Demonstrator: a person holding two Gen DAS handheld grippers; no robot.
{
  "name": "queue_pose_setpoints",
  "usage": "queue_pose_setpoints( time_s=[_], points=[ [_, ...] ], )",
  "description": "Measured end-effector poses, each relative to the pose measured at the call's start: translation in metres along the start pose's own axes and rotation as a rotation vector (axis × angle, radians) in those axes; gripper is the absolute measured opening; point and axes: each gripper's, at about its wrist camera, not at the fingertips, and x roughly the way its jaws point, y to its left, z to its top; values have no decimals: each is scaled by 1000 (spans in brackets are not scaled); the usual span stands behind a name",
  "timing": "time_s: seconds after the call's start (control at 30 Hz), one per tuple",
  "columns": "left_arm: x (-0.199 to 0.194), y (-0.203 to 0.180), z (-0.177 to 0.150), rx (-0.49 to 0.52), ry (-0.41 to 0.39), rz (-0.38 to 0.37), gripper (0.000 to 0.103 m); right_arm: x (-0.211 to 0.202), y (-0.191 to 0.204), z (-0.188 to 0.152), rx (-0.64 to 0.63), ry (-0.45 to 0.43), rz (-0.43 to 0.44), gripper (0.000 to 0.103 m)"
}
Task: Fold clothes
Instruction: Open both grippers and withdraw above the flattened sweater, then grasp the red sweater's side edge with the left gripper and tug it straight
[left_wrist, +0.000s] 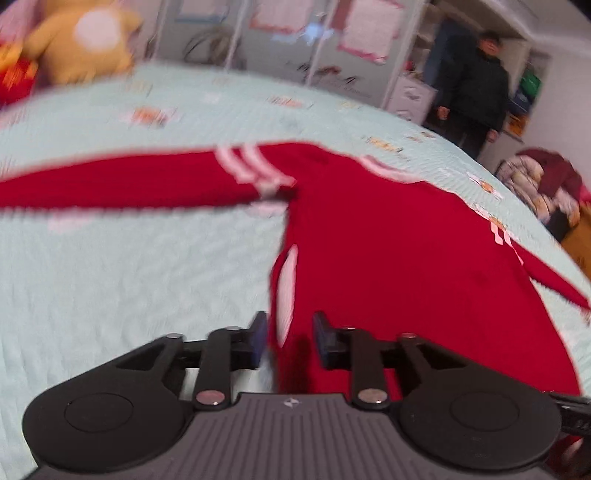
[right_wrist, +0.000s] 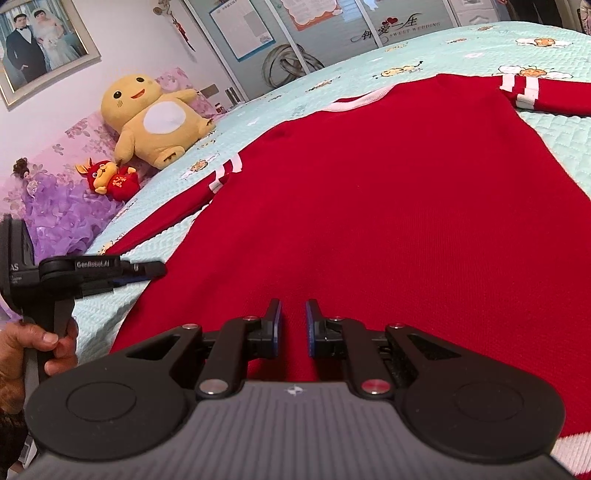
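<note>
While the mint-green quilted bed (right_wrist: 546, 147) carries it, the red sweater (right_wrist: 369, 203) lies spread flat, sleeves out. The left gripper (left_wrist: 288, 338) stands at its side edge, jaws apart (nothing pinched). The right gripper (right_wrist: 293, 326) hovers over the hem, jaws narrow, holding nothing.
</note>
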Motion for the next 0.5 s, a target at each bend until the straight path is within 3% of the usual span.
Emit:
queue_pose_setpoints(
  time_s=[0.23,0.5],
  points=[
    [32,-1,10,55,6,11,39,0,-3,-1,5,-7,15,13],
    [37,-2,12,72,-1,-7,34,1,-8,-3,21,-19,35,13]
  ],
)
